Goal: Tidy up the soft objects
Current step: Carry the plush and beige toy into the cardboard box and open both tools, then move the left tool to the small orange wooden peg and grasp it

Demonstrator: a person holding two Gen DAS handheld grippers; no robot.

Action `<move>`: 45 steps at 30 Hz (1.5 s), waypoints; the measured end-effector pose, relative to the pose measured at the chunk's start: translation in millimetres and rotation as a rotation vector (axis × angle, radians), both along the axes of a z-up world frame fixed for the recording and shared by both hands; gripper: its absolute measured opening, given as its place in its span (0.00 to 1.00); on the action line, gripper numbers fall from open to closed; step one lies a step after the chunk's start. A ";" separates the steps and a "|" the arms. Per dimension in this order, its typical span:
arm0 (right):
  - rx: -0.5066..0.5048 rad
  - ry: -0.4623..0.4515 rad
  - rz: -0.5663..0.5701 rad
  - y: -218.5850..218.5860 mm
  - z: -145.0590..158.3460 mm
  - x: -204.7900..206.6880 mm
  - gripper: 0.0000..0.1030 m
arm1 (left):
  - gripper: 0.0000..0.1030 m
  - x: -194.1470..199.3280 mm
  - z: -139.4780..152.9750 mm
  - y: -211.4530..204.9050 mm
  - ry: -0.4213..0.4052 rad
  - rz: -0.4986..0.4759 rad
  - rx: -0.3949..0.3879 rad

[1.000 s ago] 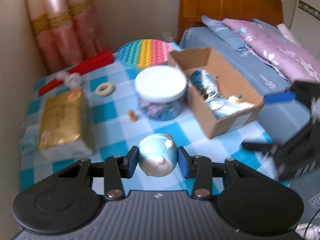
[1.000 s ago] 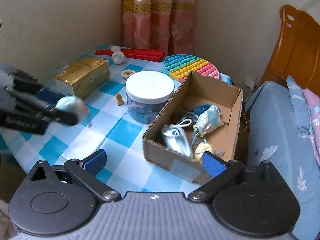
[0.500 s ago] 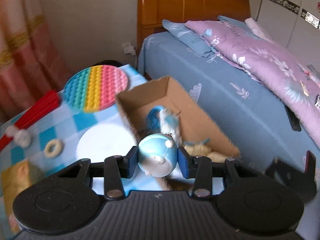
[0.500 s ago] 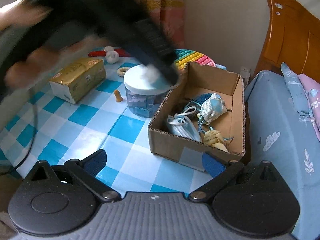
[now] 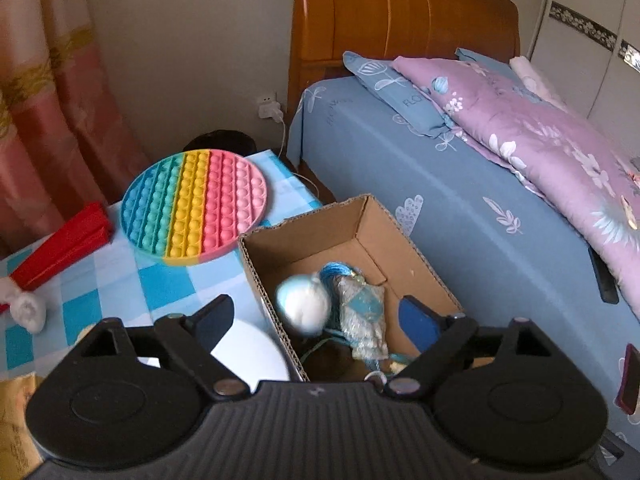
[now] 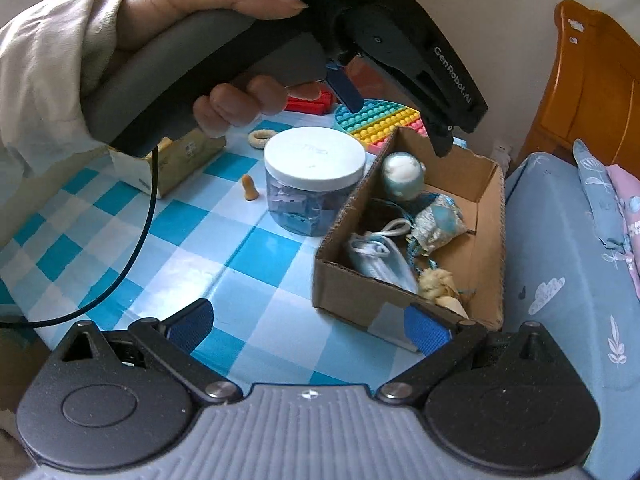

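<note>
My left gripper (image 5: 316, 322) sits over the cardboard box (image 5: 400, 240), jaws just sprung wide, nothing pinched. The blue-white soft ball (image 5: 303, 310) is loose between the fingers, blurred, over the box near its left wall; can't tell if it has landed. Right view shows the ball (image 6: 401, 176) at the box's far end, beside the blue pouch (image 6: 438, 224) and face mask (image 6: 380, 264). My right gripper (image 6: 308, 326) hangs spread and empty above the checked table (image 6: 160, 240), near the box's front corner.

Box mouth: cardboard box (image 6: 486, 248) crowded at 6 o'clock, floor bared at 1 o'clock.
Approach: blocked at 9 o'clock by jar (image 6: 314, 184).
</note>
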State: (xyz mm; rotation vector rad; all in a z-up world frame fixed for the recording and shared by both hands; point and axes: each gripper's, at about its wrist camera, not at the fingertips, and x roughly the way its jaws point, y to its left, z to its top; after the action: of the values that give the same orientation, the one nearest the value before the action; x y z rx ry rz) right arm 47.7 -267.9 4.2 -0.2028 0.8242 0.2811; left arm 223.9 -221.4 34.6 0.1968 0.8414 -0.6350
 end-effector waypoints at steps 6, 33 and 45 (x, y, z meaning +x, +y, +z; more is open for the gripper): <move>-0.001 -0.008 0.004 6.3 4.8 -4.8 1.00 | 0.91 -11.2 2.8 23.0 -0.002 0.028 0.004; 0.023 -0.005 0.022 14.0 6.6 -17.4 1.00 | 0.93 -85.4 -46.3 127.2 -0.085 0.151 0.044; 0.037 -0.008 0.043 12.8 4.5 -5.5 1.00 | 0.51 -55.4 -67.1 116.6 -0.083 0.149 0.097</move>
State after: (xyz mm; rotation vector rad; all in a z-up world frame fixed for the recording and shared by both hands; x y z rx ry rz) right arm 42.2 -255.0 8.7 -0.1871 0.8072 0.3350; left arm 168.5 -104.9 -32.5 0.2438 0.7988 -0.4438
